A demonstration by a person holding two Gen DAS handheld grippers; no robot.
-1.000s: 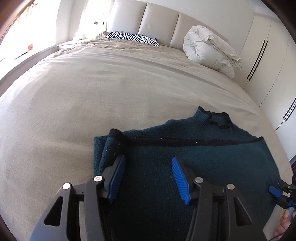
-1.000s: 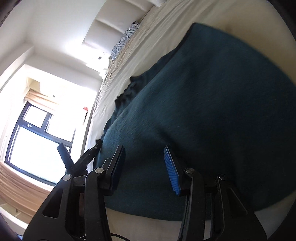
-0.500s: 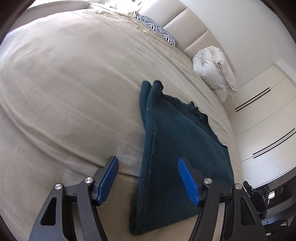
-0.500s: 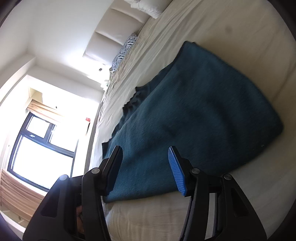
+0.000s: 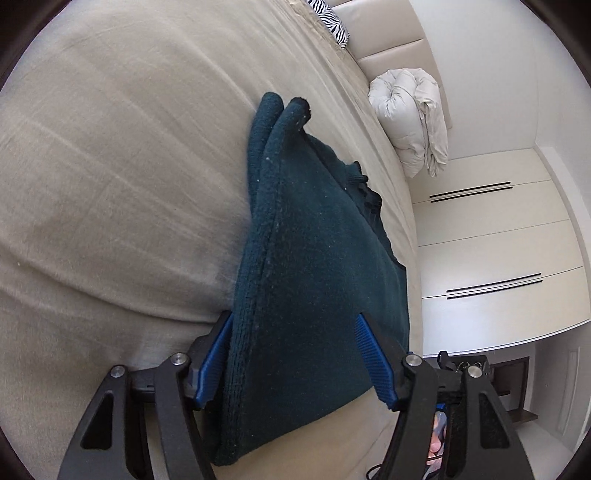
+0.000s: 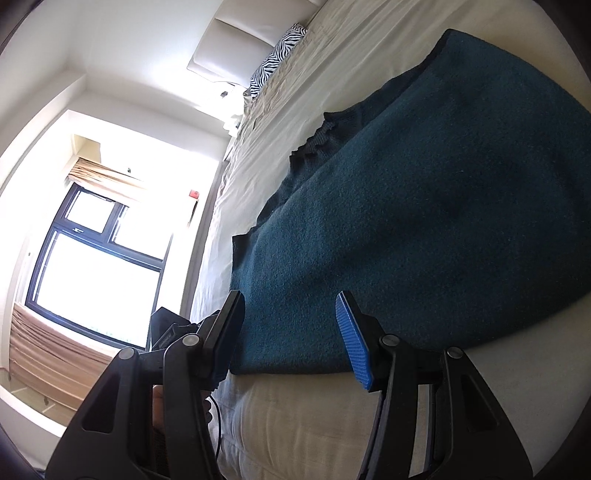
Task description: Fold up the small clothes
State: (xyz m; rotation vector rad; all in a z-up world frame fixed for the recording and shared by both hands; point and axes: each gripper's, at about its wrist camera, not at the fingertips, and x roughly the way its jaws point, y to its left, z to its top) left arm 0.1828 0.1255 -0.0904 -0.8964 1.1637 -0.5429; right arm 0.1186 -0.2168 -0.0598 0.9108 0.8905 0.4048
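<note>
A dark teal knit sweater (image 5: 317,258) lies folded on the beige bed (image 5: 110,166), near its front edge. My left gripper (image 5: 291,354) is open, its blue pads either side of the sweater's near left corner, low at the bed edge. In the right wrist view the sweater (image 6: 443,206) spreads across the bed with its collar toward the headboard. My right gripper (image 6: 291,336) is open, its fingers straddling the sweater's near edge at its other corner.
A rolled white duvet (image 5: 410,118) and a zebra-print pillow (image 5: 332,22) lie at the head of the bed. White wardrobe doors (image 5: 491,236) stand to the right. A bright window (image 6: 92,273) is on the left side of the room.
Both grippers have drawn back from above the sweater and dropped to the bed's front edge. They now sit at the sweater's two near corners, still open.
</note>
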